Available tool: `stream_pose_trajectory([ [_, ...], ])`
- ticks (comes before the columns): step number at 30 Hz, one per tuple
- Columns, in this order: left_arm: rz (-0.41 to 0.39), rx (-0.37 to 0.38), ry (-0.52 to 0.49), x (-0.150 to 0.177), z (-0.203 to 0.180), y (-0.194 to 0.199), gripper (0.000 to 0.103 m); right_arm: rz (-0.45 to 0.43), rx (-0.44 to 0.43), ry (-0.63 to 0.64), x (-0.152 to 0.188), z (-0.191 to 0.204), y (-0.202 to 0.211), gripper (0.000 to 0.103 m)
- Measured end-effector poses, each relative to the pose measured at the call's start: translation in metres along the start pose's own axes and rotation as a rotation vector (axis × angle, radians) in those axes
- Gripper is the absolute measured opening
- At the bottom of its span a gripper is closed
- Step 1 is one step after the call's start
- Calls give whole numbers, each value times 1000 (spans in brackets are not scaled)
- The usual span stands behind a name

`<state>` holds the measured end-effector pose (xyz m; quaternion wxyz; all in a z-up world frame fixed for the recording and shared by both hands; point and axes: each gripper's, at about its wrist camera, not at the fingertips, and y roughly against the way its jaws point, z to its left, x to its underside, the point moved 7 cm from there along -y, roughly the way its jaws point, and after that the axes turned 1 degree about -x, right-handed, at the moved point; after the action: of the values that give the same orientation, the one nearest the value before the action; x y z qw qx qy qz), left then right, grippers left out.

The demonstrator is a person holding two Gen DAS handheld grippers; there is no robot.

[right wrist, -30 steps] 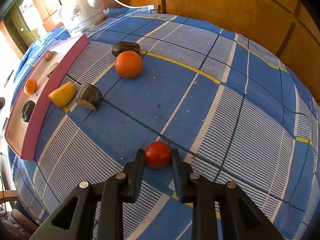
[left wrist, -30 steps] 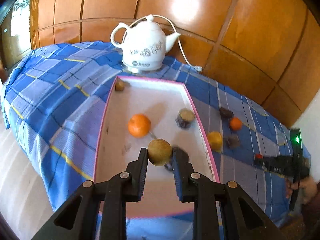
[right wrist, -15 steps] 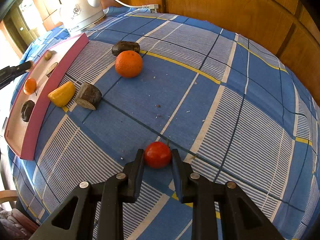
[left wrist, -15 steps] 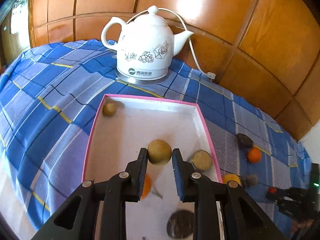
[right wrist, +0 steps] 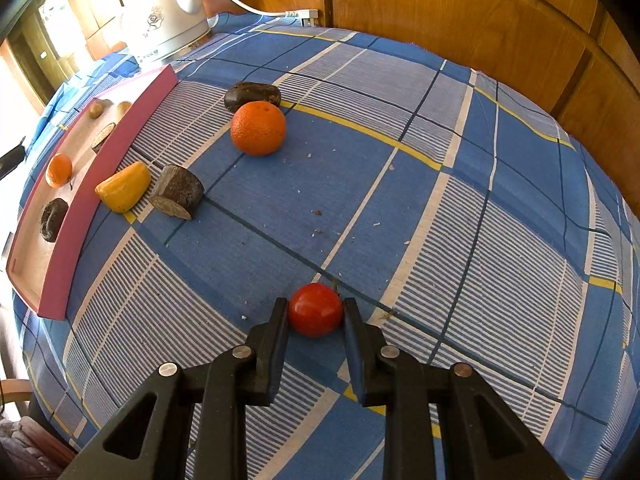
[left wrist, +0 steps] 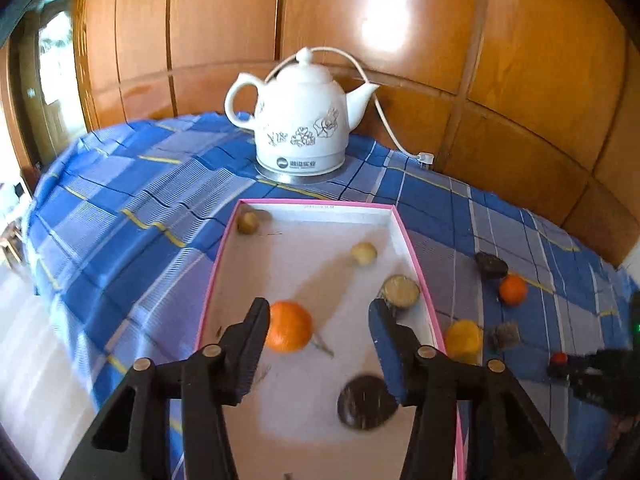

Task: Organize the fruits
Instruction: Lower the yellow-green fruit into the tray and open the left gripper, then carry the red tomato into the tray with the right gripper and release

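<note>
The tan round fruit [left wrist: 363, 253] is no longer sitting between the left gripper [left wrist: 318, 320] fingers — its jaws have just been opening and are now gaping empty, the fruit lying in the pink-rimmed tray [left wrist: 416, 256] near the far right wall. The right gripper [right wrist: 316, 314] is staying clamped on the red fruit [right wrist: 315, 309] down on the blue checked cloth [right wrist: 460, 184] — likely the next piece going into the tray.

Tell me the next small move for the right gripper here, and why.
Probably lift the small red round fruit off the blue checked tablecloth and carry it toward the pink-rimmed white box. The right gripper is already shut on it, while the left gripper stands open above the box, holding nothing.
</note>
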<state>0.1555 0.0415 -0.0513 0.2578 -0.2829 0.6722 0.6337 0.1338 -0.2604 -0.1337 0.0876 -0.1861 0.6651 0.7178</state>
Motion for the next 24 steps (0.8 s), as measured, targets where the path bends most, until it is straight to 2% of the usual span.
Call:
stream_pose_trajectory([
  [13, -115, -31, -55, 21, -2, 66, 67, -8, 13, 7, 0, 0, 1, 26],
  [19, -163, -67, -68, 23, 2, 85, 70, -11, 14, 8, 0, 0, 1, 26],
  [24, -214, -128, -65, 21, 12, 97, 75, -13, 13, 8, 0, 0, 1, 26],
])
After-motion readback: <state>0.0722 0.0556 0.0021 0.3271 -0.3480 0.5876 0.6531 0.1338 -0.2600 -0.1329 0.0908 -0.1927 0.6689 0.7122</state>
